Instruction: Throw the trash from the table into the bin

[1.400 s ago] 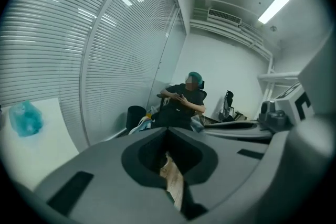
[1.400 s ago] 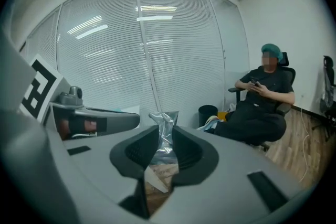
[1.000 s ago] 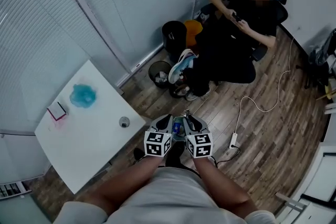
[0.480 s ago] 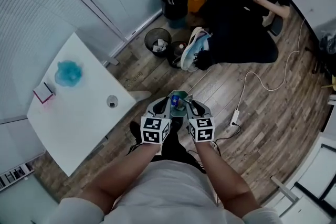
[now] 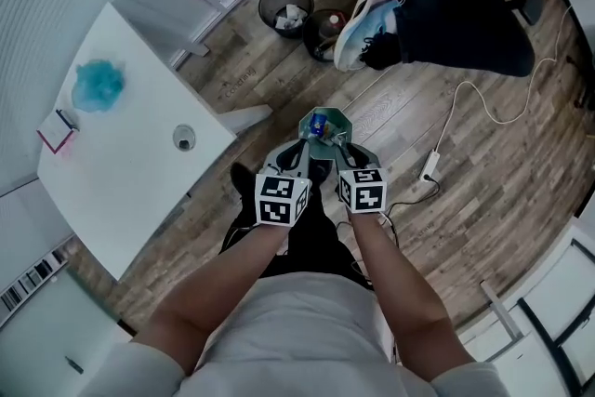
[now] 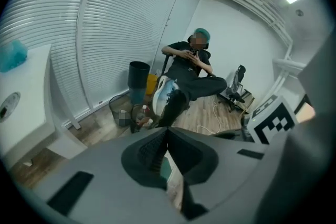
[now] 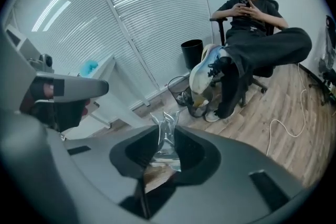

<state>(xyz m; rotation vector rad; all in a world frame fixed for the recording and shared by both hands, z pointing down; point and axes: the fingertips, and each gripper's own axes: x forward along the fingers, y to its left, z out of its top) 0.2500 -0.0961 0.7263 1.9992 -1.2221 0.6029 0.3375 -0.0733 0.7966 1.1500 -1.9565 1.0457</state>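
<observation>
Low in the middle of the head view, the left gripper point(image 5: 303, 147) and the right gripper point(image 5: 340, 144) meet tip to tip on a teal packet point(image 5: 325, 118), held over the wood floor point(image 5: 465, 228) to the right of the white table point(image 5: 130, 181). A blue patch shows on the packet, but its print is too small to read.

In the left gripper view the jaws are pressed together on a thin teal and whitish sheet. In the right gripper view the jaws pinch a crinkled clear plastic edge that sticks up between them, apparently the same packet.

Each gripper's cube carries black and white square markers and no lettering.

A wire bin point(image 5: 264, 5) with scraps inside stands at the upper middle of the frame, well apart from the packet. A smaller bin point(image 5: 314, 31) sits just beside it, next to a seated person's white shoe point(image 5: 358, 19).

On the table, at the left of the frame, lie a crumpled blue thing point(image 5: 98, 84), a pink-edged card point(image 5: 56, 131) and a small round thing point(image 5: 184, 138). None shows legible writing.
</observation>
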